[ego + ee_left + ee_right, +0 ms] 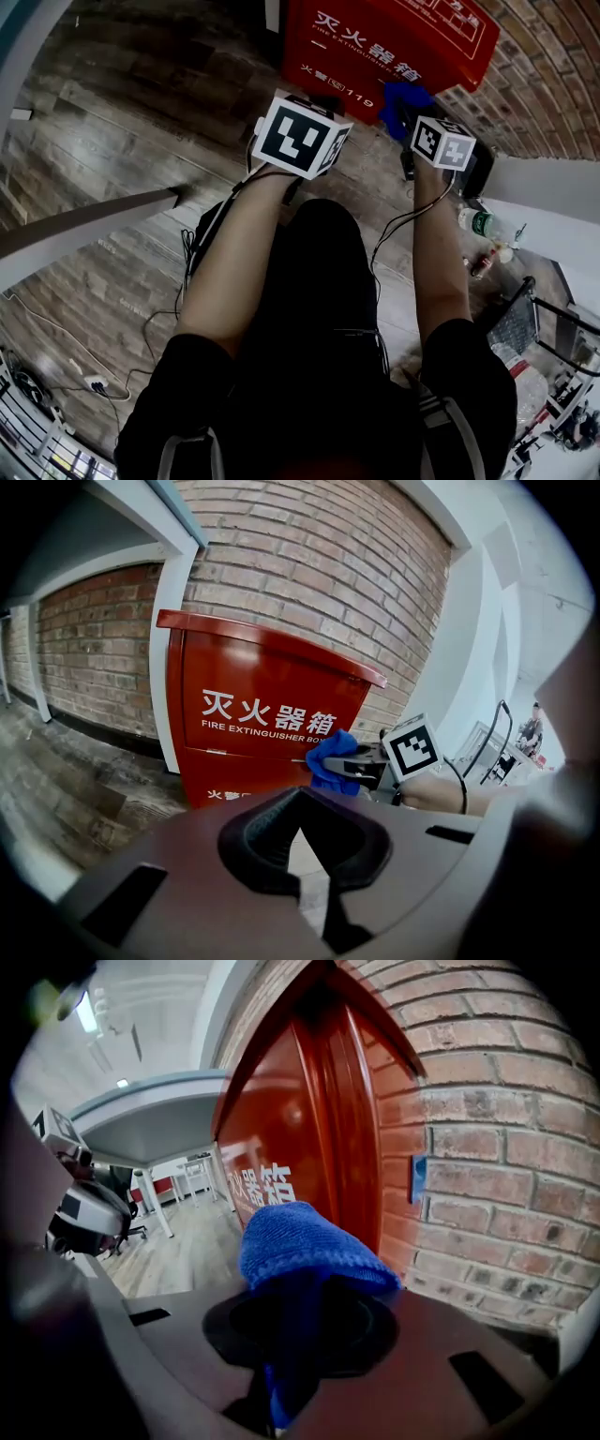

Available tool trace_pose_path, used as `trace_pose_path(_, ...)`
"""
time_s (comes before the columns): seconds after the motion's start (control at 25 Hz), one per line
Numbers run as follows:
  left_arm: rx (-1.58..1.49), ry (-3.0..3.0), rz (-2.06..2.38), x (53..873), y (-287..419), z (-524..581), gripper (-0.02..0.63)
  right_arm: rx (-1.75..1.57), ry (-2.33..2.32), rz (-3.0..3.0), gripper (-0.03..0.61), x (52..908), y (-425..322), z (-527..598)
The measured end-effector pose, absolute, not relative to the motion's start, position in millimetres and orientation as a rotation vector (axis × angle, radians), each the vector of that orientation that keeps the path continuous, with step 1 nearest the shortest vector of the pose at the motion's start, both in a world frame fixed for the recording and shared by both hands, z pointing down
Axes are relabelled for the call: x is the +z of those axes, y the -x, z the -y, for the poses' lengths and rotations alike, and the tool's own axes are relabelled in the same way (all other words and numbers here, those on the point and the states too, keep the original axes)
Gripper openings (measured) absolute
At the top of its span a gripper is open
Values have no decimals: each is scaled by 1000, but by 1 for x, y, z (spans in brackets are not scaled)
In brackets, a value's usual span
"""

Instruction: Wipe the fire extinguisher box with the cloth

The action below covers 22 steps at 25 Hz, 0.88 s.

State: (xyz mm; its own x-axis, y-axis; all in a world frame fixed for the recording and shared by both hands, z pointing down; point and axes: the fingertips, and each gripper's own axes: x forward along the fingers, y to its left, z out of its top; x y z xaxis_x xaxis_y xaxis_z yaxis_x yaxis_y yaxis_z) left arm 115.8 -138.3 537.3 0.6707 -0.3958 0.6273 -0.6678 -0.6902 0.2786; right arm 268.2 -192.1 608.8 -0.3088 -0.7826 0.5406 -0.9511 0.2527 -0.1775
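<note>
Right, I have the cloth point(300, 1241) bunched and pinched in the right gripper point(302, 1340), its jaws clamped on the lower fold so that a thick blue pad sticks out ahead of the tips. That gives me a soft face to press with, not bare jaws. The fire extinguisher box point(375, 37) stands on the wooden floor point(112, 141) with its back against the brick wall point(309, 564). I hold the cloth at the box's right front edge, about level with the lettering. Whether it already touches the red panel I cannot tell; it is at least just beside it.

The left gripper point(300, 803) has its jaws pressed together on nothing. I keep it lower and further from the box, a little left of the right one, pointed at the front panel, so it stays out of the wiping path.

I judge the wiping is at or near its start, with the broad front panel still to cover.
</note>
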Motion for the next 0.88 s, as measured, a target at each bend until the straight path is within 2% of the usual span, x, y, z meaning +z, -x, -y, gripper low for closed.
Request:
trace_pose_path(0.36, 738, -2382, 772, 545, -118, 140, 5, 694, -1469, 2059, 97, 681, -266, 194)
trace_pose_path(0.88, 754, -2377, 728, 553, -123, 144, 5, 945, -1443, 1777, 97, 820, -279, 191)
